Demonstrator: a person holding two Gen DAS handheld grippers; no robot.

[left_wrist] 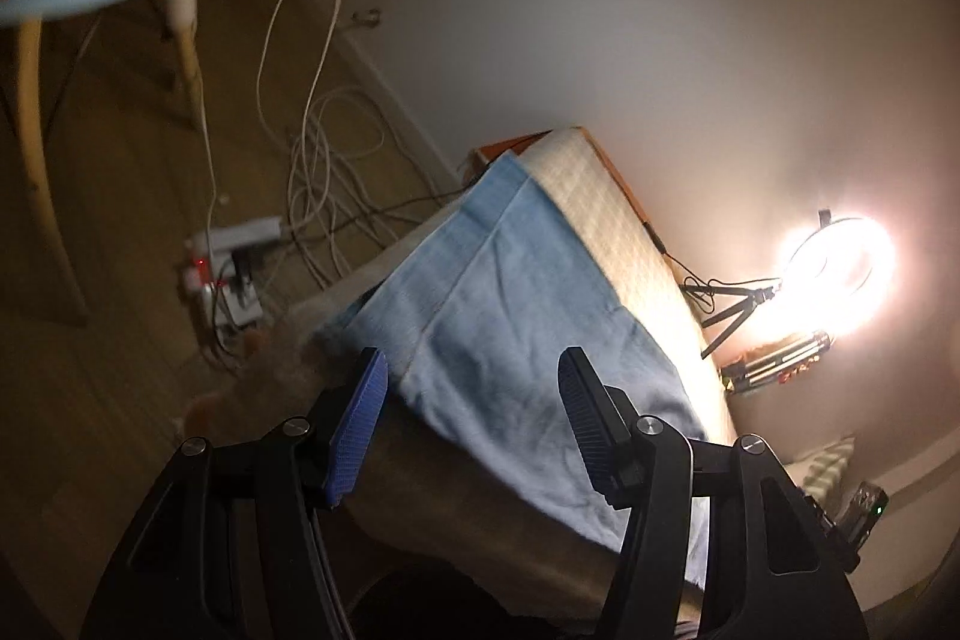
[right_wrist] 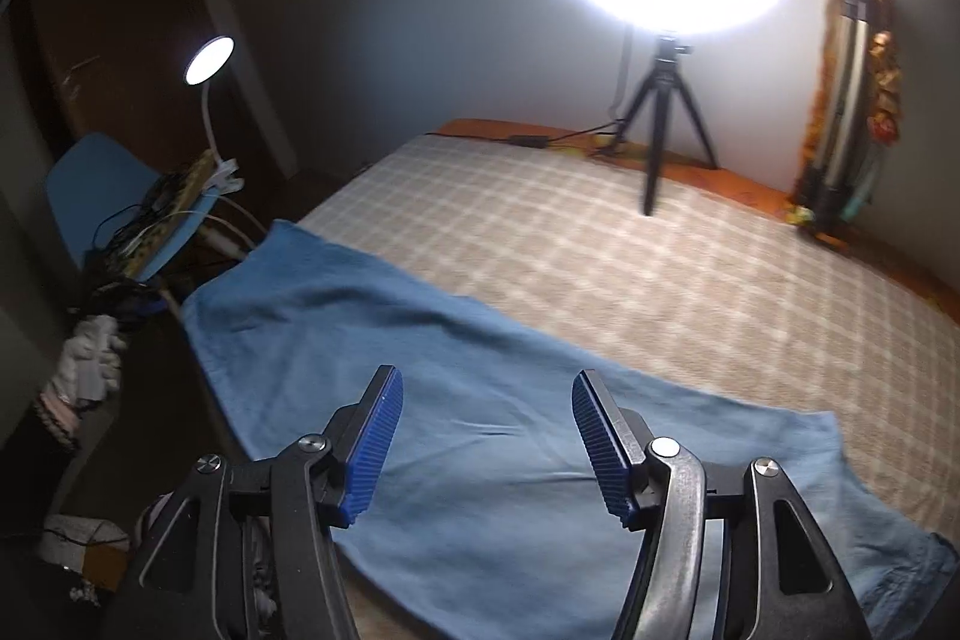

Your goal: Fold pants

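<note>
Light blue pants [right_wrist: 480, 400] lie spread flat along the near edge of a bed with a checked beige cover [right_wrist: 660, 250]. In the left wrist view the pants [left_wrist: 510, 316] run along the bed's edge, seen at a tilt. My left gripper [left_wrist: 474, 370] is open and empty, held above the pants near the bed's side. My right gripper [right_wrist: 486, 394] is open and empty, held above the middle of the pants. Neither gripper touches the cloth.
A ring light on a black tripod [right_wrist: 666, 112] stands at the far side of the bed. A blue chair [right_wrist: 114, 196] with a clip lamp [right_wrist: 207, 61] and cables stands left of the bed. A power strip and tangled cables [left_wrist: 240, 250] lie on the floor.
</note>
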